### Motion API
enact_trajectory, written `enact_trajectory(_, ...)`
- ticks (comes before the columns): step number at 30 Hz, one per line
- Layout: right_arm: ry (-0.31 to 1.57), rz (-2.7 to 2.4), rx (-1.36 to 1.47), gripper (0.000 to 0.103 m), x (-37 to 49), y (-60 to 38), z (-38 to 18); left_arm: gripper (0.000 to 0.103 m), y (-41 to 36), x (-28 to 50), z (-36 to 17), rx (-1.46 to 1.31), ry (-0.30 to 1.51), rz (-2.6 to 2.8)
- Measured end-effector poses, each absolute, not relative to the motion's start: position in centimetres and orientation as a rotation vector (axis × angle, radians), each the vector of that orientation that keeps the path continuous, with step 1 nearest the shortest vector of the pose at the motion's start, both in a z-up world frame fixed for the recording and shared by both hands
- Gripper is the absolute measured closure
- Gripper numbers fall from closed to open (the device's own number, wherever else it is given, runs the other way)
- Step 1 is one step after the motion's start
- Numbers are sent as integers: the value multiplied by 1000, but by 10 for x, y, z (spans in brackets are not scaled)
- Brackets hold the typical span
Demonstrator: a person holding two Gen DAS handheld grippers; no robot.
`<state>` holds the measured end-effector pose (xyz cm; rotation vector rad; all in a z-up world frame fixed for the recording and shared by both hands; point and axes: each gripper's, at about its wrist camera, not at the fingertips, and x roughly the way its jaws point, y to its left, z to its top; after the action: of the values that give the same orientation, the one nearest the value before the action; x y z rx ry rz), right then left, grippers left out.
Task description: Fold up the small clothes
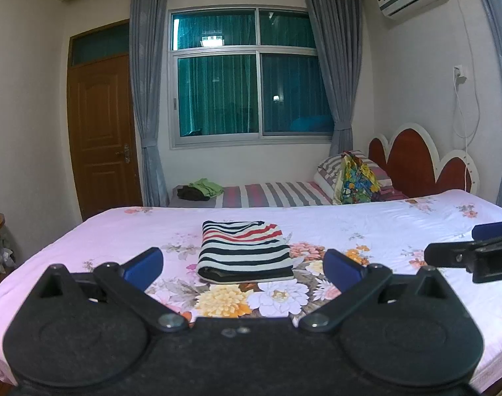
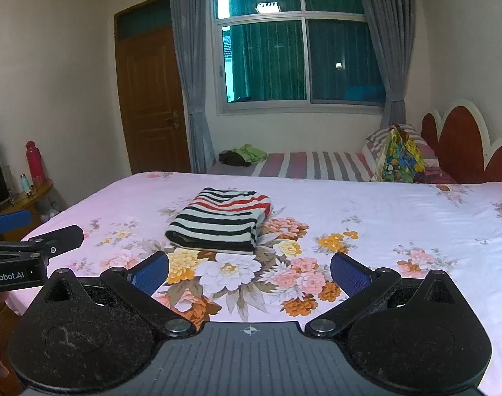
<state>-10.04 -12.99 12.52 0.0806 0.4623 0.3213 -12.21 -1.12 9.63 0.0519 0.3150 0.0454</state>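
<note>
At the bottom of the left wrist view, the left gripper (image 1: pixel 242 262) is seen with its blue pads spread wide and nothing between them; in the right wrist view the right gripper (image 2: pixel 249 272) is likewise spread and empty. Both are held above the near edge of the bed (image 1: pixel 399 227), apart from the cloth.

Just beyond, at the centre of both frames, a striped garment (image 1: pixel 244 250) is found lying flat on the flowered sheet, already folded into a compact rectangle. Its long axis runs away from the grippers, toward the window. It is placed straight ahead of the left gripper and slightly left of centre for the right gripper, so the left is judged the nearer. The folding appears finished, or nearly so.

Farther back, at centre left, a second bed (image 1: pixel 277 194) carries a small heap of green and dark clothes (image 1: pixel 201 189). A colourful bag (image 1: pixel 356 181) stands at its pillow end; its contents cannot be told.
</note>
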Motion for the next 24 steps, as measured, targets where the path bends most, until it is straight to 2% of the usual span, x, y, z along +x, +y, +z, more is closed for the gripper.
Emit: enact_trajectory(24, 468, 326, 76, 0, -99, -140, 127, 1, -12, -122, 99, 68, 321, 47)
